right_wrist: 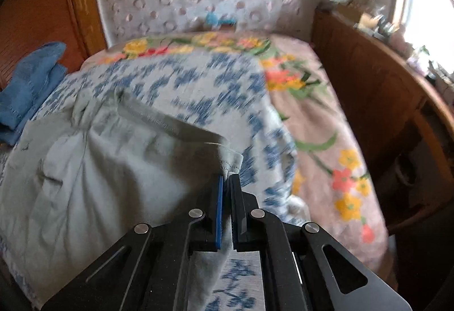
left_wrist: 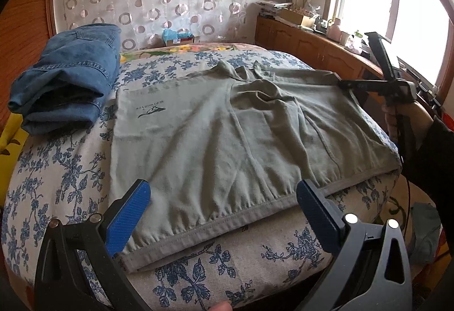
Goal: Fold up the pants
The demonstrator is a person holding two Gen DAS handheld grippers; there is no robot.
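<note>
Right hand-held gripper (right_wrist: 226,179) clamped on grey-green pants (left_wrist: 215,124) corner, lifted off bed (left_wrist: 56,169). Left hand-held gripper (left_wrist: 224,197) apart above waistband.

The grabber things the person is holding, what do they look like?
Each gripper is made of flat black bars joined by round silver pins. The left gripper has ridged blue pads on its fingers. The right gripper shows a blue pad too. A black cable hangs by the dark sleeve.
</note>
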